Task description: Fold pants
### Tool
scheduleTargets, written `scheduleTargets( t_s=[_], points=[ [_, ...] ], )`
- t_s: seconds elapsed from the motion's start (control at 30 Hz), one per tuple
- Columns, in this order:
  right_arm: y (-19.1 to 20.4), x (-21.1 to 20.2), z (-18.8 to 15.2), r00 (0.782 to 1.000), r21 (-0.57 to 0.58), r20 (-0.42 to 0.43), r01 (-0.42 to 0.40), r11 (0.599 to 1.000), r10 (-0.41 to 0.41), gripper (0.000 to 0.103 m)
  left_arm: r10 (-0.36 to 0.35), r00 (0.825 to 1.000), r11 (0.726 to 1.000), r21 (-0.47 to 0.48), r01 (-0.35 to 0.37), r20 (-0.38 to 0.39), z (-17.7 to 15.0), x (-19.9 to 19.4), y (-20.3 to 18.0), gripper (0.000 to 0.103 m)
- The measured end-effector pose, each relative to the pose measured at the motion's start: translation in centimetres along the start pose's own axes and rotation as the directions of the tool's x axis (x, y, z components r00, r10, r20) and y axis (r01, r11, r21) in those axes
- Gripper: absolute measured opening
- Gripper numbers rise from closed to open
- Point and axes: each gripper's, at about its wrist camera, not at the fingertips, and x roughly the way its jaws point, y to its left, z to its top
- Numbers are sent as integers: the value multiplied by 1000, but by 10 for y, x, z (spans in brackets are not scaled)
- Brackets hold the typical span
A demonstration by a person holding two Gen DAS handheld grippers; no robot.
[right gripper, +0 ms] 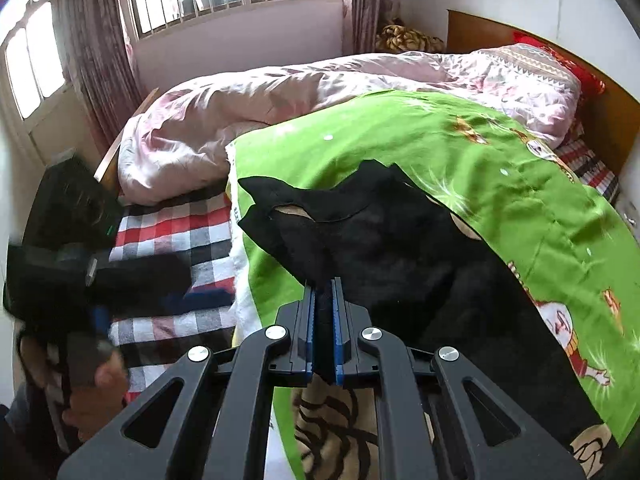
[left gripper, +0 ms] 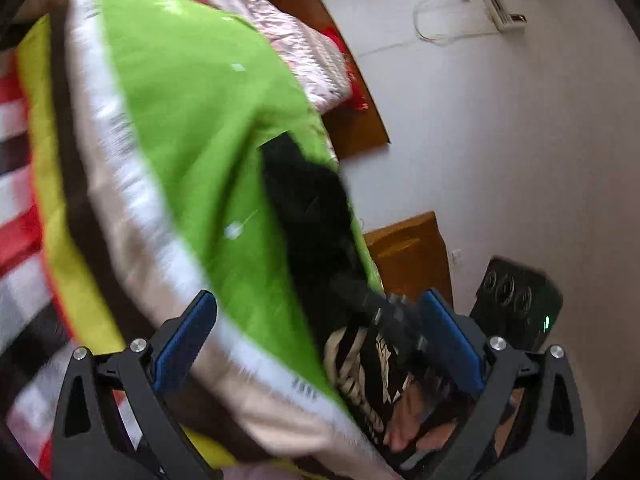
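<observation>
**Right claw bites the hem, left comes in wide**

The black pants (right gripper: 400,248) lie spread across the green cartoon blanket (right gripper: 520,184) on the bed, one end reaching toward the pink quilt (right gripper: 280,100), the near edge right under the right-wrist camera. And there's the pinch: the right gripper (right gripper: 324,300) has its blue pads pressed together on that near edge, dark cloth caught between them.

Over on the other side, the left gripper (left gripper: 316,320) stands spread wide, nothing between its blue pads (left gripper: 188,340). Its view is badly blurred, but the pants (left gripper: 304,208) show as a dark patch ahead on the green blanket (left gripper: 192,120).

How to play this step well? My read: the right grip looks shallow, so a gentle lift first, checking that the cloth stays caught. The left should take the matching edge on its side before any pull, so that the fabric rises evenly. Then carry both corners over together, low and slow, and keep clear of the blanket beneath; grabbing it along with the pants would spoil the fold.
</observation>
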Motion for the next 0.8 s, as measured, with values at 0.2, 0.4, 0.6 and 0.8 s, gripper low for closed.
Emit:
scheduleTargets(
  t_s=[0.2,0.4,0.6,0.8],
  points=[
    [7,9,-6,1000,-28,-11,13,1000,-13,8,-112,993,989,-105,107,-41,19,41,13,100],
    [5,10,-6,1000,26,-26,5,1000,-4,32,-25,998,1000,4,25,-58,23,63,13,12],
    [-19,-84,-41,996,150,85,26,988,-40,72,25,1000,997,71,-25,5,30,50,12,7],
    [-60,-162,-150,982,312,28,171,935,-189,77,70,997,995,68,-71,29,25,59,10,6]
  ],
)
